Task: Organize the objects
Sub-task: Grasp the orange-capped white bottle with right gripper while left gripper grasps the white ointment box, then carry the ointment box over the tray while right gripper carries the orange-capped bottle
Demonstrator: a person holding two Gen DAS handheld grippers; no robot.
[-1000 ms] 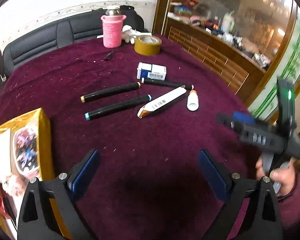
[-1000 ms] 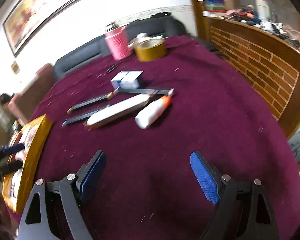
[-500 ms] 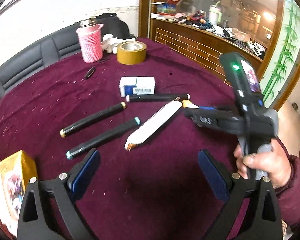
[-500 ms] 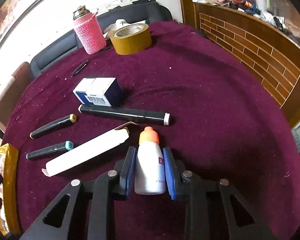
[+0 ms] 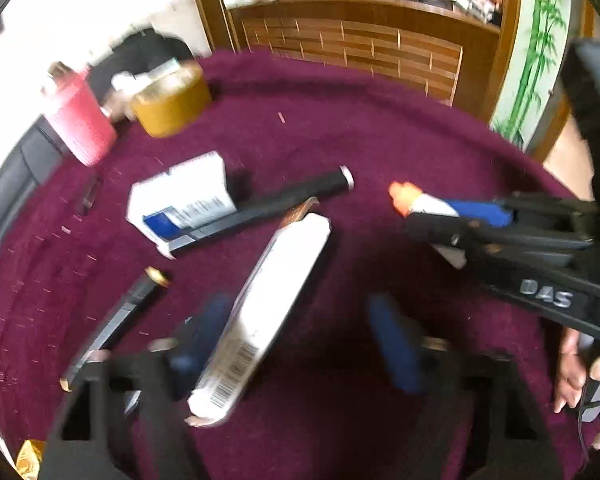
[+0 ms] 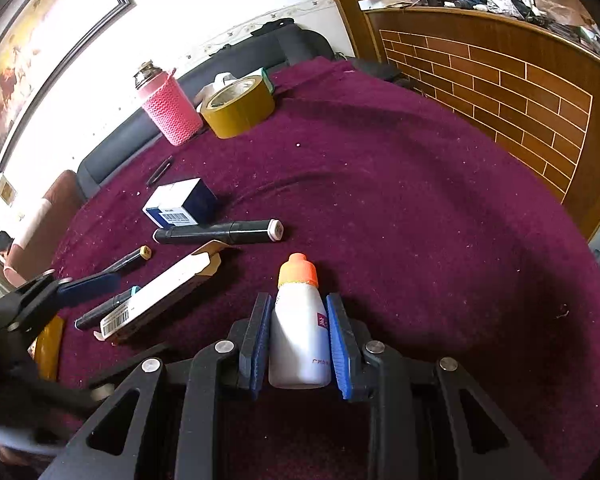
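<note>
Since the earlier frame the left gripper (image 5: 296, 344) has swung down over the long white box (image 5: 260, 304) at lower centre, jaws just closing, not yet pinching it. Right view: right gripper (image 6: 300, 336) clamped on the white bottle (image 6: 298, 328), bottom centre; next, carry it to its place

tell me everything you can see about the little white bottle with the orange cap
The bottle is small, white and plastic-looking, with a rounded shoulder and a ridged orange cap. A purple mark and faint red print show on its side. It lies along the fingers of the right gripper, cap pointing away from the camera, both blue pads pressed against its sides. Below it is the dark red tablecloth; whether it rests on the cloth or is lifted is unclear. Nothing else touches it.
</note>
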